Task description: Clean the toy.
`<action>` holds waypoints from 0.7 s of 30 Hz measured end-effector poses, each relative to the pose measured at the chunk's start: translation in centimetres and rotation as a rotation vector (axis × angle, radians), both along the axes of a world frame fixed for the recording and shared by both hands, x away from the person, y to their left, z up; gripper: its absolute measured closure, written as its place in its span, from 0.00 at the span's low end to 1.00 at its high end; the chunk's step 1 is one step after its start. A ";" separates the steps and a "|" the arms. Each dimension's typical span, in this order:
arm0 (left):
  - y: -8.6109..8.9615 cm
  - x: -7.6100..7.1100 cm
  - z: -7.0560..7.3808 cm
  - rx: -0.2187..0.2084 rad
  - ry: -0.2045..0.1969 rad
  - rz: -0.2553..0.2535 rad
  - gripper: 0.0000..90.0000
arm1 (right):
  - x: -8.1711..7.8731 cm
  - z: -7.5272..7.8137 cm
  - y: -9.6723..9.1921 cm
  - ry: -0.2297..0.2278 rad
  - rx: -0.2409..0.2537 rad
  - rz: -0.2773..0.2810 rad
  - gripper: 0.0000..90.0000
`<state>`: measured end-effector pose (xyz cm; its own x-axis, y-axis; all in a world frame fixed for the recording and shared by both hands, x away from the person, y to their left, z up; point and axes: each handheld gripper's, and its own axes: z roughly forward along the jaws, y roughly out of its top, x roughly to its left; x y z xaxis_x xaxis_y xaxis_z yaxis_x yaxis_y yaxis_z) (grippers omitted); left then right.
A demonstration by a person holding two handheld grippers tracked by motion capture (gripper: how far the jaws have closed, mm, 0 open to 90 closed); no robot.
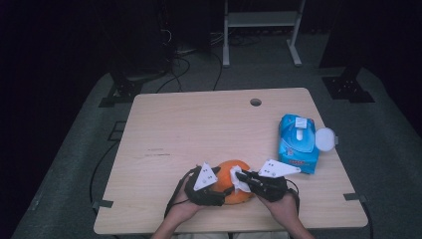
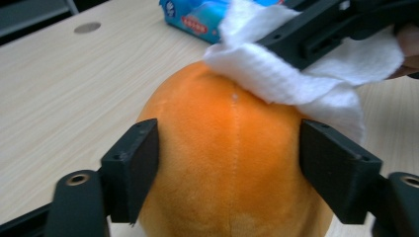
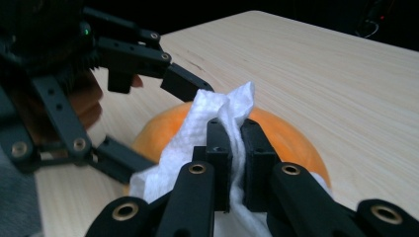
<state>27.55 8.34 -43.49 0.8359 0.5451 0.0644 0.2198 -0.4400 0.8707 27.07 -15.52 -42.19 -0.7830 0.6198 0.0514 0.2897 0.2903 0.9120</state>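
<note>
An orange plush ball (image 1: 230,172) rests near the front edge of the wooden table (image 1: 199,124). My left gripper (image 1: 225,183) comes in from the left, and in the left gripper view its two black pads press on the sides of the plush ball (image 2: 232,148). My right gripper (image 3: 237,133) is shut on a crumpled white wipe (image 3: 197,128), which lies against the top of the ball (image 3: 291,138). The wipe (image 2: 276,79) drapes over the ball's upper right side. One of the left gripper's fingers (image 3: 183,84) reaches in just beyond the wipe.
A blue pack of wipes (image 1: 297,142) with its round white lid (image 1: 325,139) flipped open lies at the right side of the table. A cable hole (image 1: 256,102) sits near the far edge. Beyond the table stand a metal frame (image 1: 261,30) and floor cables.
</note>
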 end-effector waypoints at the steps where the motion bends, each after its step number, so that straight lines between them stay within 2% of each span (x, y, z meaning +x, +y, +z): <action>1: 0.3 0.1 -0.1 -0.003 0.012 0.008 0.32 | 0.3 -0.1 -0.3 0.006 0.002 -0.016 0.93; 5: 1.3 0.5 -0.2 -0.038 0.051 0.027 0.33 | 1.3 -0.9 -2.2 0.062 0.022 -0.098 0.93; 6: 1.2 0.5 0.0 -0.045 0.036 0.022 0.31 | 1.3 -1.0 -2.4 0.072 0.033 -0.101 0.93; 7: 1.1 0.5 0.1 -0.051 0.022 0.017 0.25 | 1.2 -1.0 -2.3 0.069 0.033 -0.098 0.93; 9: 0.7 0.3 0.4 -0.078 0.000 0.006 0.22 | 1.0 -0.9 -1.8 0.067 0.050 -0.081 0.93; 11: 0.4 0.1 0.3 -0.050 -0.017 -0.002 0.22 | 0.8 -0.7 -1.4 0.066 0.087 -0.039 0.92; 12: 0.4 0.2 0.2 -0.038 -0.019 -0.004 0.26 | 0.6 -0.6 -1.1 0.062 0.084 -0.027 0.92; 15: 0.9 0.5 0.0 -0.043 0.017 0.024 0.33 | 0.9 -0.9 -1.5 0.072 0.090 -0.040 0.93; 17: 1.4 0.7 -0.1 -0.046 0.035 0.041 0.34 | 1.3 -1.3 -2.1 0.094 0.097 -0.066 0.93; 19: 1.9 1.0 -0.3 -0.059 0.054 0.050 0.35 | 1.7 -1.9 -2.6 0.110 0.082 -0.099 0.93; 21: 2.1 1.2 -0.4 -0.062 0.067 0.055 0.36 | 1.7 -2.1 -2.8 0.126 0.100 -0.098 0.93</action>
